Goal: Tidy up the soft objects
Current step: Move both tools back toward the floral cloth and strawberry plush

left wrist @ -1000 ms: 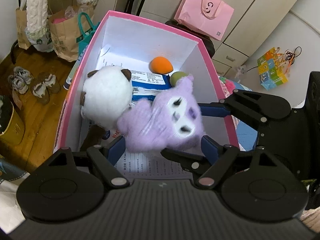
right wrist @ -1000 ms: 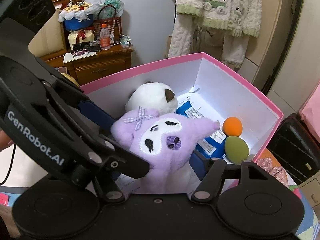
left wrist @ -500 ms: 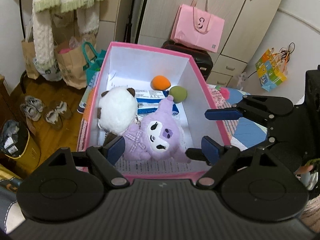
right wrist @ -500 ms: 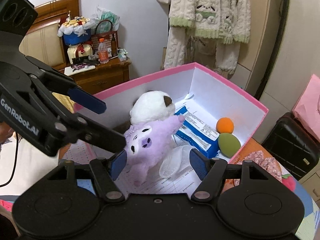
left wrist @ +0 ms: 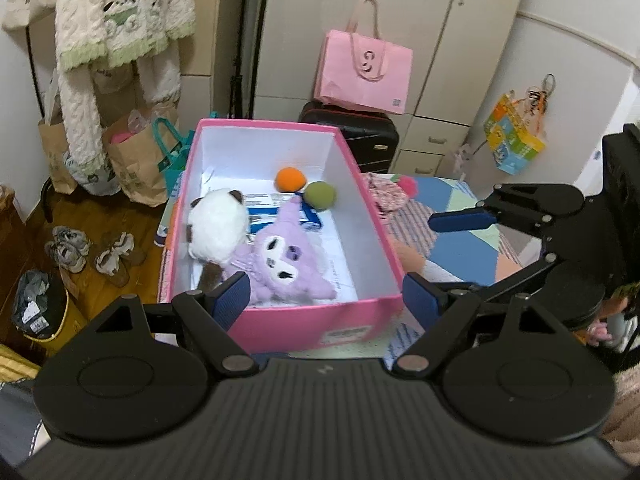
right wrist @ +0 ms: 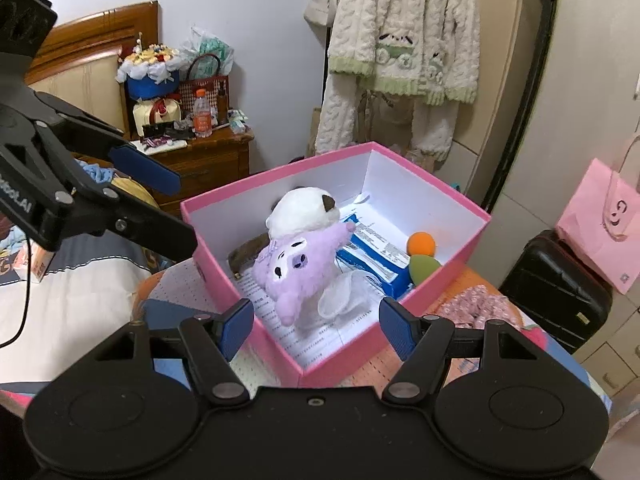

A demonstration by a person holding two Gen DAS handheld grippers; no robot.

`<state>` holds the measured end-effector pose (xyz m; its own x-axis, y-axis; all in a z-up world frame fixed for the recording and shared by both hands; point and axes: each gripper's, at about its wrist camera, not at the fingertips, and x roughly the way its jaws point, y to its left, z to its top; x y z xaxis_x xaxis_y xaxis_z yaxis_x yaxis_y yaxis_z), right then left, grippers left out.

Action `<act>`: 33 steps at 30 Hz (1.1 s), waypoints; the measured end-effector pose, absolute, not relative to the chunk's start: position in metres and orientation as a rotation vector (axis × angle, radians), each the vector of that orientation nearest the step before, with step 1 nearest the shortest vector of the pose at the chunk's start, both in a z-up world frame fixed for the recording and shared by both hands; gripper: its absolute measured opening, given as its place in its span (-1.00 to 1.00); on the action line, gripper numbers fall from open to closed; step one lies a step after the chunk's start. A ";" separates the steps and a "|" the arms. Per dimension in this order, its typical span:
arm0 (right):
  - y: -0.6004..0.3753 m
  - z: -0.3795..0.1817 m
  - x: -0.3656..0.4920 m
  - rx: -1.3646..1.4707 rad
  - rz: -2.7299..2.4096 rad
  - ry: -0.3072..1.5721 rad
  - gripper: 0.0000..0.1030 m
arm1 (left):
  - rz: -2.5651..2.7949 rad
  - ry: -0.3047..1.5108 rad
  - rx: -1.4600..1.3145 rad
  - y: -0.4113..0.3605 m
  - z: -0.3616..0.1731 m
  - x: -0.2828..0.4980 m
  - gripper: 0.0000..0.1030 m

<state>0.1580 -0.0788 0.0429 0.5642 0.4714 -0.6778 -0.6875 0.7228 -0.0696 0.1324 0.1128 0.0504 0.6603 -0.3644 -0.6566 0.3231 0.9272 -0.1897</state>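
A pink box (left wrist: 320, 320) with white inner walls stands on a patchwork cover. In it a purple plush (left wrist: 280, 264) lies face up against a white plush (left wrist: 218, 228). Behind them are an orange ball (left wrist: 290, 178), a green ball (left wrist: 320, 195) and a blue packet (left wrist: 276, 216). My left gripper (left wrist: 326, 300) hangs open in front of the box's near wall, holding nothing. My right gripper (right wrist: 316, 328) is open above the box's near corner, also apart from the purple plush (right wrist: 296, 268). Each gripper shows at the edge of the other's view.
A black suitcase (left wrist: 360, 136) with a pink bag (left wrist: 364, 72) on it stands behind the box. Paper bags (left wrist: 136, 160), shoes (left wrist: 92, 252) and a bin (left wrist: 36, 312) are on the floor to the left. A floral cloth (right wrist: 476, 304) lies by the box, and a wooden nightstand (right wrist: 200, 160) stands beyond.
Both grippers have drawn back and up from the box. The purple plush, which was up between the fingers a second ago, now lies in the box beside the white plush.
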 end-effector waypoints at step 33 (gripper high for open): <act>-0.301 0.050 0.188 -0.054 0.472 0.518 0.44 | -0.476 0.625 0.123 -0.087 0.018 0.171 0.61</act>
<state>0.1884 -0.3013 0.0496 0.7641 0.4210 -0.4888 -0.4479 0.8915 0.0677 0.1715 -0.0869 0.0183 0.7071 -0.3913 -0.5890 0.4640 0.8853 -0.0311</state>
